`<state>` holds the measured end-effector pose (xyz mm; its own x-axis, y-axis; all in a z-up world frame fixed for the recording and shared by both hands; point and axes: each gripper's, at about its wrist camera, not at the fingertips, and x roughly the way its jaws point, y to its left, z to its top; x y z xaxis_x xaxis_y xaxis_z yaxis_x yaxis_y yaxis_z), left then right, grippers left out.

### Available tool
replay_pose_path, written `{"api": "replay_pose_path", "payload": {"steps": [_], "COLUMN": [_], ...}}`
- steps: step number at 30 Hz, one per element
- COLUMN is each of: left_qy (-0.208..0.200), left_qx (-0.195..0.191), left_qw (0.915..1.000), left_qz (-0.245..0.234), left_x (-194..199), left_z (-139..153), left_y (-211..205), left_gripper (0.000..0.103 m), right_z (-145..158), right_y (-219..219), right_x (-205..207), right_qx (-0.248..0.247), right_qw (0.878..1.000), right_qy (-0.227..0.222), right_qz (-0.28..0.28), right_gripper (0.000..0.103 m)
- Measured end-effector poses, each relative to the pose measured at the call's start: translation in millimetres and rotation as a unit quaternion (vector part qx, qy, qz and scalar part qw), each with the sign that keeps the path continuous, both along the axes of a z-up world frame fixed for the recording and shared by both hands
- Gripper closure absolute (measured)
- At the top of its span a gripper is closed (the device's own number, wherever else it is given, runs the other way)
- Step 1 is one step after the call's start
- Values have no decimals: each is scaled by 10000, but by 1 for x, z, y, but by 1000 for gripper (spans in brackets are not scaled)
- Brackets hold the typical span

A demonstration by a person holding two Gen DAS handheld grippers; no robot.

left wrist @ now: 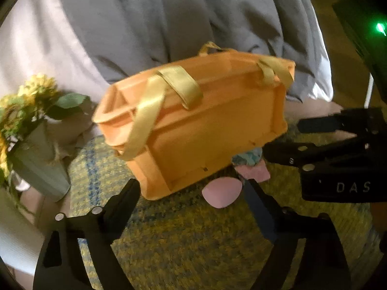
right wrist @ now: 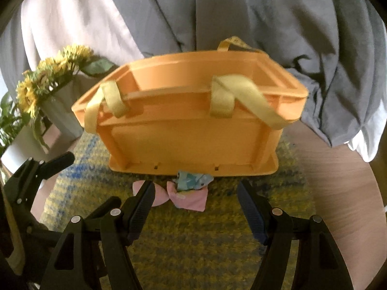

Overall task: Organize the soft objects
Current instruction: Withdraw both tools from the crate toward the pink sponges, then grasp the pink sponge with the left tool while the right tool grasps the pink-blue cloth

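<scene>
An orange plastic crate (left wrist: 205,125) (right wrist: 193,135) with yellow fabric straps (left wrist: 145,120) stands on a yellow and blue woven mat (left wrist: 193,236) (right wrist: 193,241). At its near foot lie a pink soft piece (left wrist: 222,193) (right wrist: 191,199) and a blue patterned cloth (left wrist: 246,157) (right wrist: 193,180). My left gripper (left wrist: 192,188) (right wrist: 90,180) is open just short of the crate's near left corner, nothing pressed between its pads. My right gripper (right wrist: 196,189) (left wrist: 284,140) is open in front of the soft pieces, its left fingertip (right wrist: 147,193) overlapping the pink one in view.
Behind the crate hang grey cloth (left wrist: 169,24) (right wrist: 241,12) and pale pink cloth (left wrist: 36,43). A grey-green vase (left wrist: 41,159) (right wrist: 63,113) of sunflowers (right wrist: 48,72) stands at the left beside a white box (right wrist: 21,145). Bare wooden tabletop (right wrist: 338,174) lies to the right.
</scene>
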<state>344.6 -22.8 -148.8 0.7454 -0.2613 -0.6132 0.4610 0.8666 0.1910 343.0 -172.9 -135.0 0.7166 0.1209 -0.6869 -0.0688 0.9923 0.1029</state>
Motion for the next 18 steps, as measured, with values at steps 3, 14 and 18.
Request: {"api": "replay_pose_path", "payload": {"steps": [3, 14, 18], "left_qy": [28, 346, 521], "left_qx": [163, 326, 293], "left_qw": [9994, 9947, 9930], "left_qz": [-290, -914, -1015], "left_x": [5, 26, 33], "left_z": [-8, -29, -36], "left_y": [-4, -14, -18], "left_gripper": [22, 36, 41], "right_z": [-8, -35, -43], "right_y": [3, 12, 13], "right_x": [6, 31, 38], "right_qx": [-43, -50, 35], "right_qw": [9999, 9989, 9982], "right_qy": [87, 409, 536], "right_qz": [74, 244, 272], "right_gripper": [32, 37, 40]}}
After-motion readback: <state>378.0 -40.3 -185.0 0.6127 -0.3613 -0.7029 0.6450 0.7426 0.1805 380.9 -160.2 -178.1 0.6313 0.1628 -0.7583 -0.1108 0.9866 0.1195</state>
